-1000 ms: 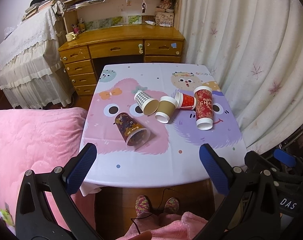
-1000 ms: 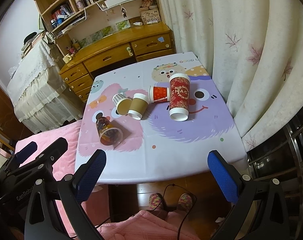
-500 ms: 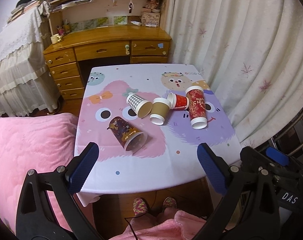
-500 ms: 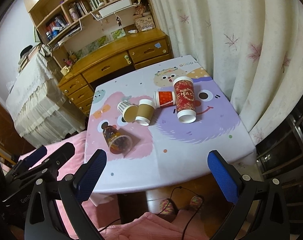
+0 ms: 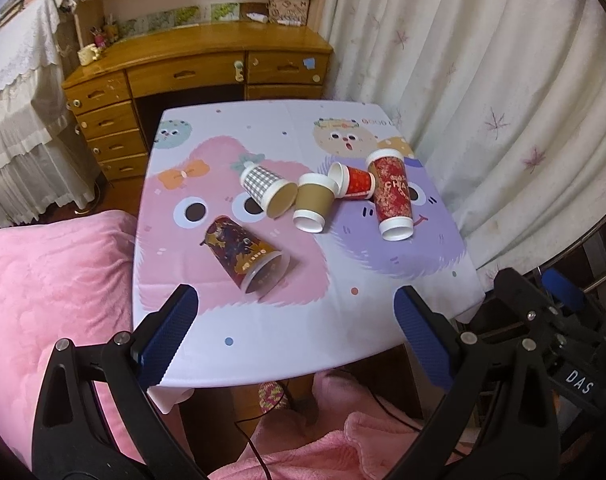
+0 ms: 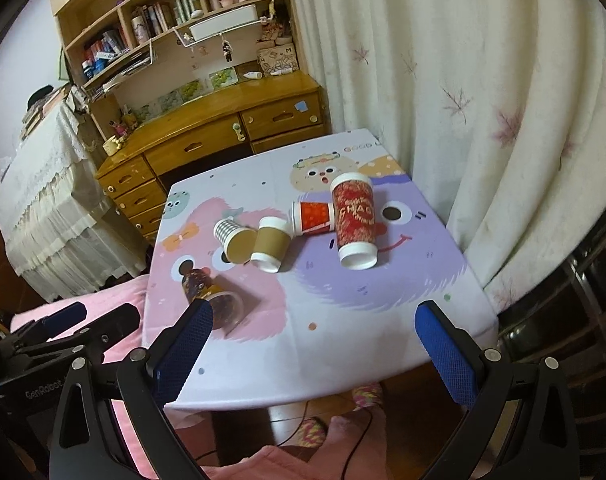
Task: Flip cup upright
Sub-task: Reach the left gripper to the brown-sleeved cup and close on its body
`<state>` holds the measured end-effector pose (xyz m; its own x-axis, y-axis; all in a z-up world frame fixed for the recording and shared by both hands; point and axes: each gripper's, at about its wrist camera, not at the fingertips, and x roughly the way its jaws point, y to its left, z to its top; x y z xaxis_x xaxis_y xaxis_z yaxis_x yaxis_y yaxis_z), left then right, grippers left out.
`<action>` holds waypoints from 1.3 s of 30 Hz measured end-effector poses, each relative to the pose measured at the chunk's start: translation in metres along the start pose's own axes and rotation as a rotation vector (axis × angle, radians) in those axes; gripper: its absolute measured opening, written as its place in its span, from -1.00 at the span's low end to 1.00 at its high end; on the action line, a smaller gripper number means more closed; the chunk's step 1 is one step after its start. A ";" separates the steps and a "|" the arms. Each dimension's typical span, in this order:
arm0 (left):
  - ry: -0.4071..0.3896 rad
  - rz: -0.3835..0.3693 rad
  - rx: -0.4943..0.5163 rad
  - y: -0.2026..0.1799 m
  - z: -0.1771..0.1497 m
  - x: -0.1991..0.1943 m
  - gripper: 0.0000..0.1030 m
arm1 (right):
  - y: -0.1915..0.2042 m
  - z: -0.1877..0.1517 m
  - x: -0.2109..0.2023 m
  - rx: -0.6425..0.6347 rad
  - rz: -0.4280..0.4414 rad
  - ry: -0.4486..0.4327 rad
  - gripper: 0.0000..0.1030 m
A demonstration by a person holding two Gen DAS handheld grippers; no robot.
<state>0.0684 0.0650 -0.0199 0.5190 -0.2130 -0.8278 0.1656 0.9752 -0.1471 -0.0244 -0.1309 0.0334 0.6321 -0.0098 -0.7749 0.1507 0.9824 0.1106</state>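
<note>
Cups (image 5: 245, 255) on their sides, beyond both grippers' wide-spread jaws.

In the right wrist view a blue finger (image 6: 183, 346) covers part of the dark cup (image 6: 211, 298); shelf items (image 6: 175, 8) are too small to read.
</note>
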 end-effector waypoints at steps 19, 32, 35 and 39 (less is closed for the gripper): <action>0.267 0.063 -0.014 -0.056 0.085 0.192 0.89 | -0.078 0.135 0.179 -0.178 0.130 0.190 1.00; 0.361 0.116 0.021 -0.066 0.118 0.320 0.78 | -0.118 0.174 0.347 -0.089 0.301 0.518 1.00; 0.401 0.130 0.045 -0.064 0.115 0.343 0.70 | -0.124 0.177 0.373 -0.059 0.302 0.568 1.00; 0.448 0.153 0.081 -0.061 0.110 0.365 0.57 | -0.131 0.174 0.387 -0.037 0.300 0.612 1.00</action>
<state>0.3403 -0.0792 -0.2534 0.1330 -0.0028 -0.9911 0.1892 0.9817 0.0227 0.3326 -0.2956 -0.1732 0.0966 0.3609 -0.9276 0.0027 0.9318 0.3629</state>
